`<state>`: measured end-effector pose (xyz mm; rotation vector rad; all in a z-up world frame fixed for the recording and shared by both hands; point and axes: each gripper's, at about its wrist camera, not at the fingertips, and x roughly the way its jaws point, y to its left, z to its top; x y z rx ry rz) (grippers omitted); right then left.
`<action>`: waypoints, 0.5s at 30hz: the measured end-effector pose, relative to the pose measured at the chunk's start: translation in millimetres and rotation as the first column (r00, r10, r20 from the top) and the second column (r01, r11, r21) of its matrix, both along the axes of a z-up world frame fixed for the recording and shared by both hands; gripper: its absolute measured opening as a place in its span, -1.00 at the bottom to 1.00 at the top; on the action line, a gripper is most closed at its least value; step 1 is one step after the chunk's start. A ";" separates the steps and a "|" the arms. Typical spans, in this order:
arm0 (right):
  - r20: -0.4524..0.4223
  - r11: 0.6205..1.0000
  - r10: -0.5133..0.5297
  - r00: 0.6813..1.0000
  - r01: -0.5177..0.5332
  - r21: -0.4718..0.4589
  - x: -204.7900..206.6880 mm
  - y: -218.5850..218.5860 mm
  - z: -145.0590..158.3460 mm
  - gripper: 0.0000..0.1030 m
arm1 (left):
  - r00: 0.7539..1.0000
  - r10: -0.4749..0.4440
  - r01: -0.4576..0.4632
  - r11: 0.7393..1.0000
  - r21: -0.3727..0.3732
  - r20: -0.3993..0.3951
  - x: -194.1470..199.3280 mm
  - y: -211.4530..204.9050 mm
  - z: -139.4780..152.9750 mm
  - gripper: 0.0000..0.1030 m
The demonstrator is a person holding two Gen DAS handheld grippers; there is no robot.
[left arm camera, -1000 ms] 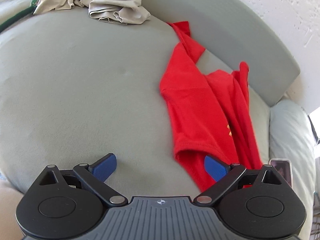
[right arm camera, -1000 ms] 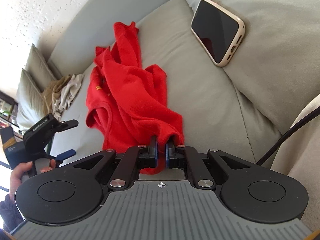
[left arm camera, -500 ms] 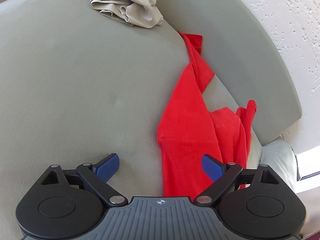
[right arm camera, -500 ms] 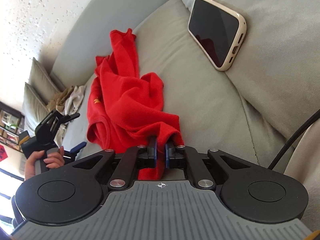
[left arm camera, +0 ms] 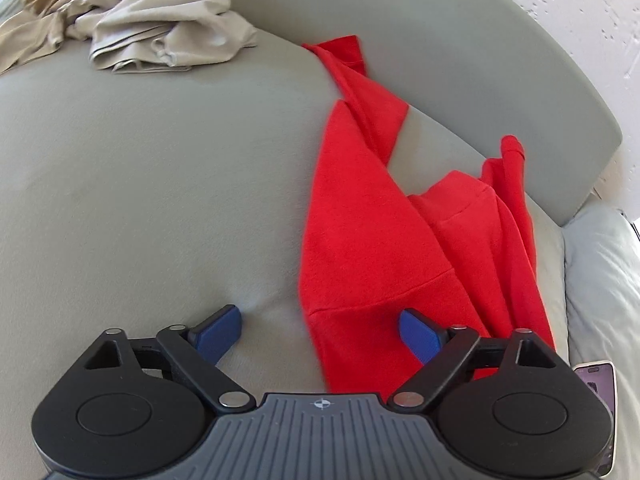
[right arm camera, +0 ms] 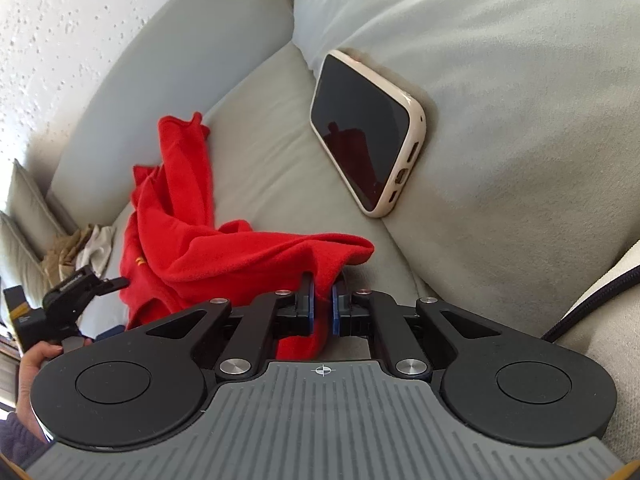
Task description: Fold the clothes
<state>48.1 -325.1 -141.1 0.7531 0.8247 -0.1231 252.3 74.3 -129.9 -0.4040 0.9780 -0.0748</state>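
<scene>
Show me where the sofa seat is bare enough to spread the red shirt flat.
The widest bare patch is the grey seat cushion, bordered by the red shirt on one side and the beige clothes pile at the far end. A narrower strip lies between the shirt and the phone. The corner by the phone and pillow is crowded.

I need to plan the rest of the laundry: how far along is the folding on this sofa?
Barely begun; nothing looks folded yet. In hand: the right claw is shut on a corner of the red shirt, which lies rumpled on the sofa; the left claw is closing around the shirt's hem, its pads not yet pressing. Left: folding that shirt, then the crumpled beige clothes.
</scene>
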 end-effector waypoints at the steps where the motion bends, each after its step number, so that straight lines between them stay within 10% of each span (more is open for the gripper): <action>1: 0.001 1.000 0.000 1.000 0.000 0.004 -0.2 0.0 -0.4 -0.84 | 1.000 -0.005 0.005 1.000 -0.028 0.003 0.5 1.9 -1.2 0.53; 4: 0.004 1.000 0.003 1.000 -0.003 0.008 -0.3 -0.5 -1.1 -0.84 | 1.000 -0.016 0.016 0.993 -0.115 0.007 1.7 7.7 -5.2 -0.49; 15: 0.017 1.000 0.008 1.000 -0.008 0.024 -4.1 -1.3 -0.2 -0.83 | 0.993 0.085 -0.074 0.988 -0.135 0.082 -73.4 29.6 61.9 -0.91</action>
